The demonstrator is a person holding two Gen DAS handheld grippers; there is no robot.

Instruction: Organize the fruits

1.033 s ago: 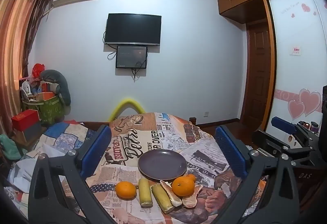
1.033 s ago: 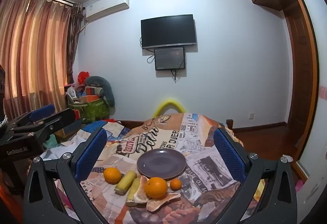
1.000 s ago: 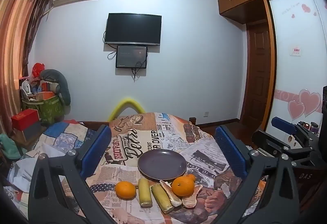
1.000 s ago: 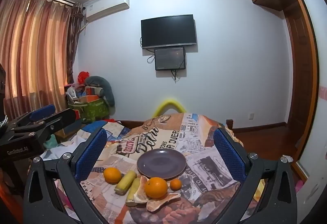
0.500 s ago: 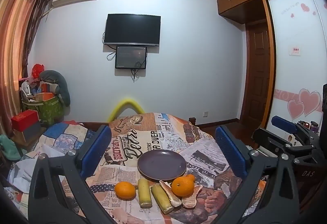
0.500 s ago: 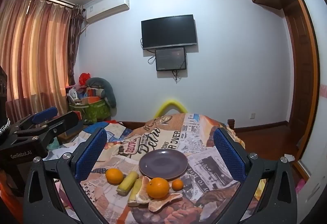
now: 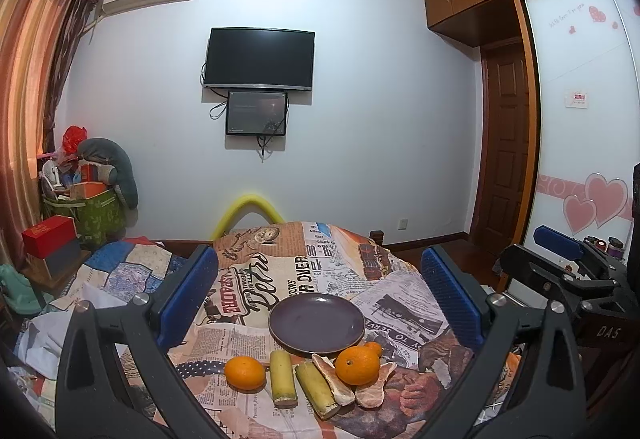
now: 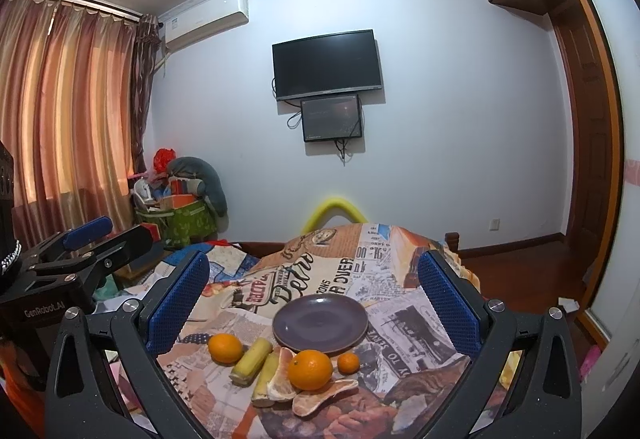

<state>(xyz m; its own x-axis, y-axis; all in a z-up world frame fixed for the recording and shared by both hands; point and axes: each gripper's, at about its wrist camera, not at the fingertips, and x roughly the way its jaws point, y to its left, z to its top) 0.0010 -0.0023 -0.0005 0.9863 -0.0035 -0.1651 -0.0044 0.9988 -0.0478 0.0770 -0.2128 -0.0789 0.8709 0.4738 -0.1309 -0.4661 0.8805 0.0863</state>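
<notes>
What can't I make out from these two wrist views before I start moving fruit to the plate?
- Small orange: left wrist view, mostly hidden behind the big orange; clear in the right wrist view.
- Table edges: both views, covered by the cloth and blocked by the fingers.
- Peel pieces: right wrist view, partly under the big orange.
- Green stalks: too small to identify.

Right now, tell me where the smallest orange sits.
In the right wrist view the smallest orange lies right of the big orange, just before the plate.
</notes>
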